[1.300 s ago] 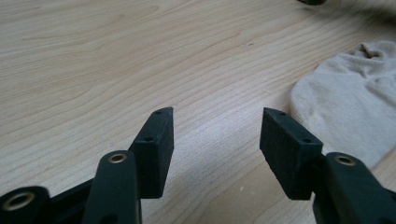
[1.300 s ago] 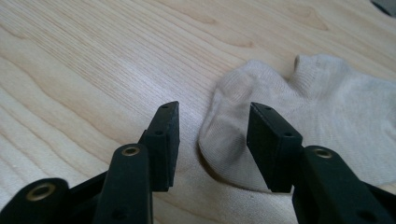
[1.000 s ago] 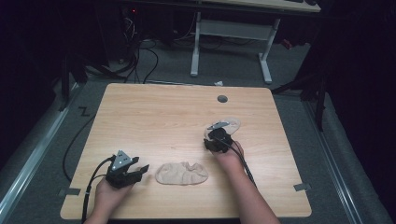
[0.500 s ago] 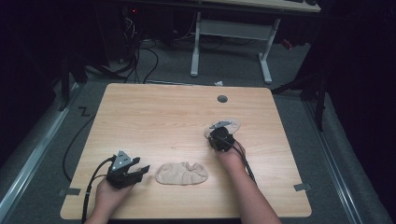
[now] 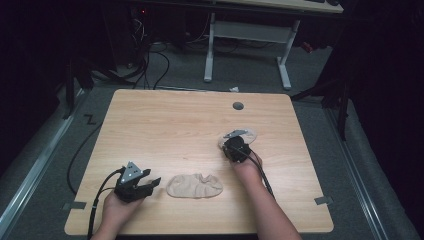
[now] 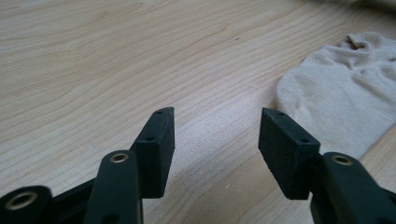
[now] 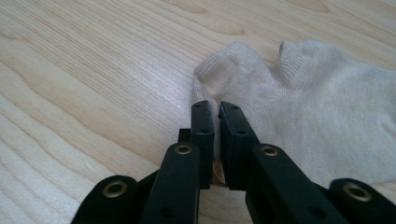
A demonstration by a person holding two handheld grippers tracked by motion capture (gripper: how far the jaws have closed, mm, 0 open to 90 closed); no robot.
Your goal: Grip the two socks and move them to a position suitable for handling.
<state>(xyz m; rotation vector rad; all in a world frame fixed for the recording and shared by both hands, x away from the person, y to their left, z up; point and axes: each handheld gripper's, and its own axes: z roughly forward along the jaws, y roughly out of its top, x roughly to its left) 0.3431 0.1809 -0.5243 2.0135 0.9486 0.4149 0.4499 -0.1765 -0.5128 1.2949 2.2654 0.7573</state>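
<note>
Right gripper jaws just closed, pinching the far sock's edge mid-right of the table; left gripper wide open and empty beside the near sock, lower centre, ungrabbed; pairing barely started.

Two beige socks, flat, apart

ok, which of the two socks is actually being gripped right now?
The far sock: the right gripper has just closed its jaws on its edge. The near sock lies free beside the open left gripper.
</note>
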